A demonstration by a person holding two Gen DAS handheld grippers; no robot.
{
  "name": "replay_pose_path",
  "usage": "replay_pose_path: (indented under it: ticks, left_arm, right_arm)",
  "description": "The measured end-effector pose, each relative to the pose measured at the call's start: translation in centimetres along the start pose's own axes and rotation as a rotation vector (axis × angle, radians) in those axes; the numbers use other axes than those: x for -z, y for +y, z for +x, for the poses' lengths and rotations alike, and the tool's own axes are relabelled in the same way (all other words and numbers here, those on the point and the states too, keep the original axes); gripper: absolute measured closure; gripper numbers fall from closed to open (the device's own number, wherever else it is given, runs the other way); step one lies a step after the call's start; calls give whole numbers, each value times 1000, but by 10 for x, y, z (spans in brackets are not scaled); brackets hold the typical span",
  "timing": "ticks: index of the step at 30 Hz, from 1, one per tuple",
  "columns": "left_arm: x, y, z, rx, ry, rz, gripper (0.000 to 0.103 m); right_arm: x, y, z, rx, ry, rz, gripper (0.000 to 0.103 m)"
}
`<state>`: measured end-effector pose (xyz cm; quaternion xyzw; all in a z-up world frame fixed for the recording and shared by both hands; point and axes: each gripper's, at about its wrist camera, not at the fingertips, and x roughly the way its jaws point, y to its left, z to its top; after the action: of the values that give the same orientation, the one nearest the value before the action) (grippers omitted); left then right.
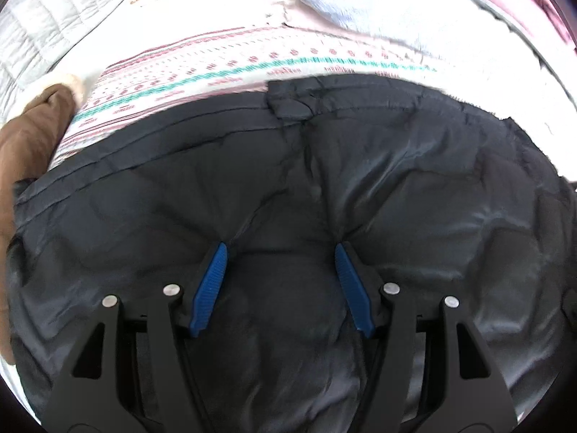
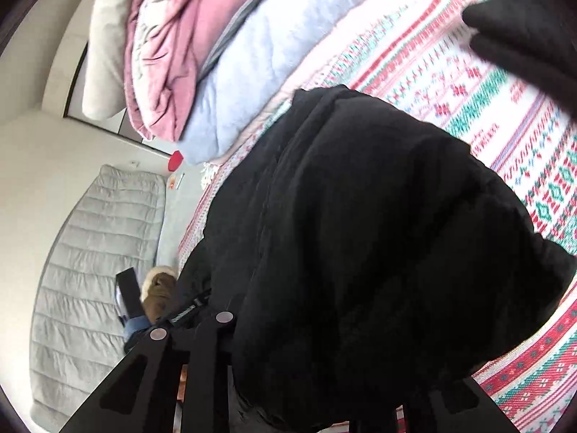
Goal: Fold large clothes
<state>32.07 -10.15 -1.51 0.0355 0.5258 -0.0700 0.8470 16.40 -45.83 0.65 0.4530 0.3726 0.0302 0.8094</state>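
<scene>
Left claw (image 1: pixel 281 249) spread, pressing black jacket (image 1: pixel 396 187).

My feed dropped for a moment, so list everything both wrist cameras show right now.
black puffy quilted jacket: one, black, spread on the bedspread.
patterned woven bedspread: one, white with red and green bands, under the jacket.
pink and pale blue folded quilts: a pile, beyond the jacket.
grey quilted pad: one, beside the bed.
brown fleece-lined garment: one, at the jacket's edge.
left gripper: jaws open, over the jacket.
right gripper: fingertips hidden under jacket fabric.
</scene>
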Motion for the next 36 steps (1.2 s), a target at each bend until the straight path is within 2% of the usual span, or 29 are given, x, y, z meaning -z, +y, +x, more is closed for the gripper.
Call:
replay_pose_path:
  ticks: [3, 8, 10, 12, 16, 21, 25, 28, 31, 36]
  left_arm:
    - [19, -1, -26, 24, -25, 44, 39]
    - [87, -26, -63, 81, -26, 190, 39]
    - [112, -38, -65, 106, -7, 249, 39]
    - [127, -45, -57, 79, 18, 284, 39]
    - [128, -38, -31, 94, 39, 242, 39]
    - [134, -37, -44, 78, 1, 255, 39]
    - [159, -48, -67, 74, -67, 321, 39]
    - [172, -56, -57, 42, -73, 369, 38]
    - [168, -56, -45, 36, -69, 365, 38]
    - [150, -39, -50, 128, -50, 288, 38]
  right_arm:
    - [2, 13, -3, 2, -20, -44, 80]
    - [3, 29, -10, -3, -49, -96, 81]
    - [5, 33, -13, -2, -57, -116, 81]
    - [5, 40, -16, 1, -70, -146, 81]
    - [13, 47, -19, 22, -73, -212, 81]
    - [15, 46, -17, 46, -73, -231, 81]
    - [10, 38, -19, 33, -61, -197, 81]
    - [9, 36, -21, 20, -57, -186, 81]
    - [12, 40, -20, 38, -62, -215, 81]
    - [12, 41, -21, 65, -79, -236, 82]
